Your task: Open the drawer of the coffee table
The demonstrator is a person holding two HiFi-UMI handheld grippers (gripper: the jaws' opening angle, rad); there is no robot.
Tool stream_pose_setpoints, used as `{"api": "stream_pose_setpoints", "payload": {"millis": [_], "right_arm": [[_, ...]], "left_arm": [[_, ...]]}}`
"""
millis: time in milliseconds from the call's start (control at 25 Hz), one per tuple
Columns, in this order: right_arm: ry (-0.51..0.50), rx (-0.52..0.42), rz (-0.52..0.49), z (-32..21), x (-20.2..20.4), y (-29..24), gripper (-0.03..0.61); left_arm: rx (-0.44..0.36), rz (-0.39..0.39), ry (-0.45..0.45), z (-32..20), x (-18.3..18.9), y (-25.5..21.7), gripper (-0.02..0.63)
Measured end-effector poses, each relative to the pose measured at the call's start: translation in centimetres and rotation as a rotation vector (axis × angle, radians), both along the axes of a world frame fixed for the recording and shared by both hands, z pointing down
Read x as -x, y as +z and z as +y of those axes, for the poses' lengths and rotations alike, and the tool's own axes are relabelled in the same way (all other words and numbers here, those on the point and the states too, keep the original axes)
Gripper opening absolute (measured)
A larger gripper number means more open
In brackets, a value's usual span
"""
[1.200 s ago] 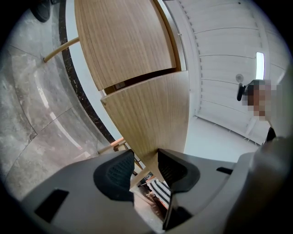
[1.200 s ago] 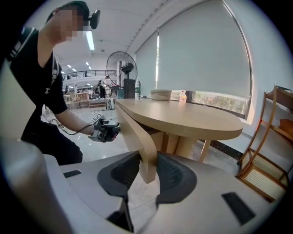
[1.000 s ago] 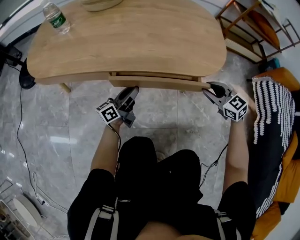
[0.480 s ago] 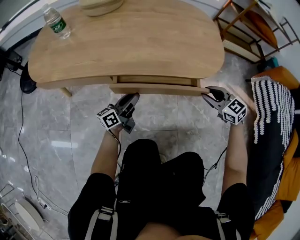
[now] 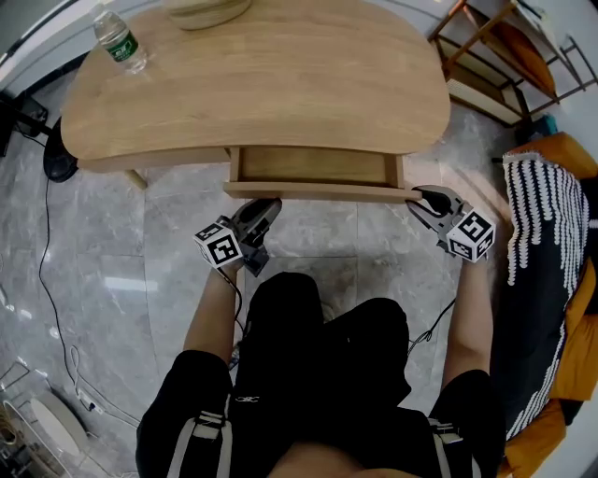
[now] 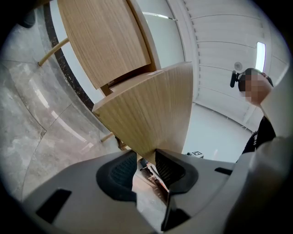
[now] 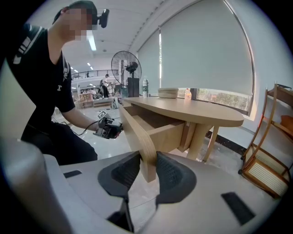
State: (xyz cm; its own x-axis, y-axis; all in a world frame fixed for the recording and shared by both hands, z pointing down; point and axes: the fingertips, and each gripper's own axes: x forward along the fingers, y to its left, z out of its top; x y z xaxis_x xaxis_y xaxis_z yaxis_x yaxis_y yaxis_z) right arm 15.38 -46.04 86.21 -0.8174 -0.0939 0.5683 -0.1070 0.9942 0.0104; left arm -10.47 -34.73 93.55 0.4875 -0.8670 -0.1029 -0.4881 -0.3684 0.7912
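Note:
The light wood coffee table (image 5: 262, 75) has its drawer (image 5: 313, 165) pulled partly out, showing an empty inside. My right gripper (image 5: 418, 194) is shut on the right end of the drawer front (image 5: 318, 191). In the right gripper view both pads clamp the panel edge (image 7: 137, 132), with the gripper (image 7: 147, 167) just below it. My left gripper (image 5: 268, 203) is at the front's lower edge near the left end. Its jaws are closing, and in the left gripper view the panel's bottom edge (image 6: 151, 109) sits between the pads of the gripper (image 6: 146, 157), touching both.
A water bottle (image 5: 117, 37) and a stack of bowls (image 5: 207, 9) stand on the far tabletop. A wooden rack (image 5: 505, 56) and an orange seat with a black-and-white throw (image 5: 542, 233) are at the right. Cables (image 5: 42, 271) trail over the marble floor at the left.
The drawer has slid out of the table toward me. Both grippers have drawn back along with its front panel.

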Motion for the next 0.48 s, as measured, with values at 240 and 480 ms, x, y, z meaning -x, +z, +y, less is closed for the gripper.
{"api": "stream_pose_setpoints", "payload": {"millis": [240, 480], "right_arm": [[0.062, 0.007, -0.011, 2.1, -0.6, -0.1, 0.13], [0.084, 0.004, 0.016, 2.3, -0.3, -0.2, 0.144]], "left_arm": [[0.069, -0.05, 0.035, 2.1, -0.6, 0.1, 0.112], [0.079, -0.107, 0.067, 2.3, -0.4, 0.1, 0.118]]}}
